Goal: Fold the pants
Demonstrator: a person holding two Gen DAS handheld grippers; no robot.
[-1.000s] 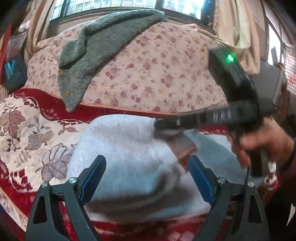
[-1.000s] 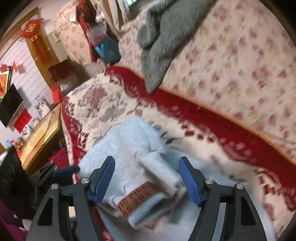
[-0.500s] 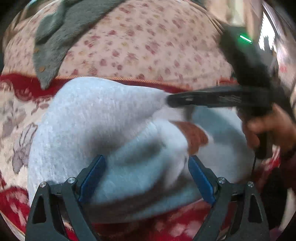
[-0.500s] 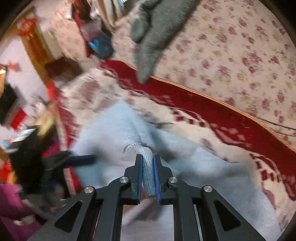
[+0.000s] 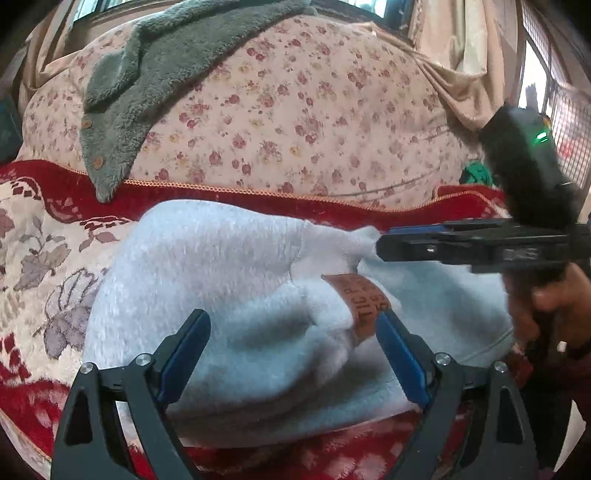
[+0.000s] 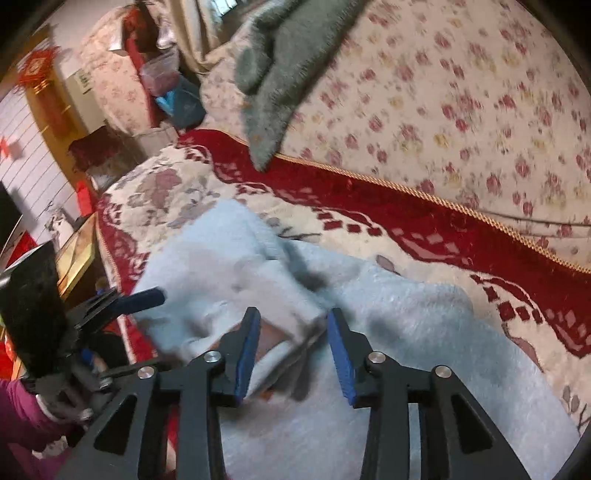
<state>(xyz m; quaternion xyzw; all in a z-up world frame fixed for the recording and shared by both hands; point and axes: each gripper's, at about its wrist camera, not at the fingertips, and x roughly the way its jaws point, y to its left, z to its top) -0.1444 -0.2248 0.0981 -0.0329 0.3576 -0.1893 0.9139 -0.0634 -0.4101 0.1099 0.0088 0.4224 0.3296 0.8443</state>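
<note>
Pants (image 5: 229, 280) — orange label (image 5: 364, 301), lettering unreadable

A red blanket (image 5: 44, 229) with cream leaf pattern covers the seat from 9 to 6 o'clock in the left view. Behind it, from 10 to 2 o'clock, rises a cream floral cushion (image 5: 288, 122) edged with gold cord. A grey fleece (image 5: 147, 74) with buttons drapes over it at 11 o'clock. Daylight comes through a window (image 5: 373, 5) at 12 o'clock, with beige curtains (image 5: 458, 48) at 1 o'clock and a grilled window (image 5: 569, 122) at 3 o'clock. In the right view, a white panelled wall (image 6: 33, 177) stands at 9 o'clock, a red hanging ornament (image 6: 37, 68) at 10 o'clock and a wooden table (image 6: 77, 251) below.
</note>
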